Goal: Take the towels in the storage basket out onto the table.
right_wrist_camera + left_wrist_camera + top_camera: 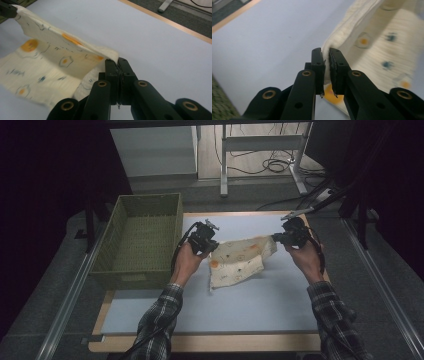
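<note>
A cream cloth (240, 260) printed with fried eggs and small blue marks hangs between both grippers above the pale blue mat (250, 305). My left gripper (209, 245) is shut on the cloth's left corner; the fabric (372, 40) is pinched between its pads (325, 67). At the right, my right gripper (276, 238) is shut on the other corner, with the cloth (57, 62) stretching away from its jaws (117, 75). The lower part of the cloth sags onto the mat.
A green woven basket (145, 237) stands at the left, half off the mat. The mat lies on a wooden table (200, 343). Table legs and cables (275, 165) show on the floor beyond the far edge.
</note>
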### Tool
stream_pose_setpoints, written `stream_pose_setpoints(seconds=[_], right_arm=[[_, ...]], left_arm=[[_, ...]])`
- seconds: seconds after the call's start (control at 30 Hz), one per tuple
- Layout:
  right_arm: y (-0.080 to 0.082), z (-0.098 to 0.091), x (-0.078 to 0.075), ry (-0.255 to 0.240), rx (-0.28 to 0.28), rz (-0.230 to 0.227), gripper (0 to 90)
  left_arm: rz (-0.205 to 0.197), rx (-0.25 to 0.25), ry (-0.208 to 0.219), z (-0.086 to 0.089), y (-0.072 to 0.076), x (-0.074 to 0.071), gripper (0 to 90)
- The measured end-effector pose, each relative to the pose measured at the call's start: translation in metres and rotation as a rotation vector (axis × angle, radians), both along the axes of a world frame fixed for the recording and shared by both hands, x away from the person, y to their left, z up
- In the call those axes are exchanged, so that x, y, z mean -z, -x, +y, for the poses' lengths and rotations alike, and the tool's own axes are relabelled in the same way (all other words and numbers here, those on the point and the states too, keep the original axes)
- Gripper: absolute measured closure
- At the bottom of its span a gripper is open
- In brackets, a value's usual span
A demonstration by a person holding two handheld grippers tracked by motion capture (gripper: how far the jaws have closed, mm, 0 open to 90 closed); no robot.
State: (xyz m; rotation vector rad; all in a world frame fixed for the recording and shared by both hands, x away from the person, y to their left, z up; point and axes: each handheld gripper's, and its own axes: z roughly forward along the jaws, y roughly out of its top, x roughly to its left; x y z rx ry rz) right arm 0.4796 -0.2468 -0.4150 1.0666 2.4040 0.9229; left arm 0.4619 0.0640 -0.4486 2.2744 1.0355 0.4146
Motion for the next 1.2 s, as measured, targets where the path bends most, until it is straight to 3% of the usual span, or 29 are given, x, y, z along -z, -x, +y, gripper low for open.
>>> stream_pose_setpoints(seconds=[0.07,0.1,0.17,0.27,0.5,0.63,0.8,1.0,1.2], right_arm=[[-0.012,0.004,0.004,0.017,0.015,0.003,87.0],[-0.019,0.005,0.008,0.023,0.034,0.011,83.5],[-0.031,0.006,0.019,0.036,0.068,0.044,74.0],[-0.035,0.003,0.028,0.05,0.085,0.06,68.9],[-0.011,-0.013,0.024,0.018,0.047,0.047,64.0],[0.005,-0.024,0.021,0.019,0.049,0.046,61.3],[0.02,-0.047,0.026,-0.027,0.082,0.092,60.7],[0.046,-0.057,0.038,-0.03,0.062,0.113,60.5],[0.056,-0.078,0.052,-0.052,0.106,0.158,59.2]], left_arm=[[0.012,-0.035,-0.009,-0.001,-0.013,0.006,78.0],[0.024,-0.063,-0.013,-0.002,-0.019,0.012,70.7],[0.05,-0.107,-0.062,-0.004,-0.027,0.022,51.6],[0.061,-0.127,-0.046,-0.002,-0.026,0.029,39.9],[0.042,-0.055,-0.014,-0.001,0.002,0.025,34.8],[0.064,-0.013,0.015,-0.004,0.022,0.027,31.9],[0.076,0.028,0.034,-0.006,0.045,0.037,30.8],[0.099,0.071,0.051,0.0,0.065,0.055,31.5],[0.105,0.097,0.069,0.005,0.079,0.067,32.1]])
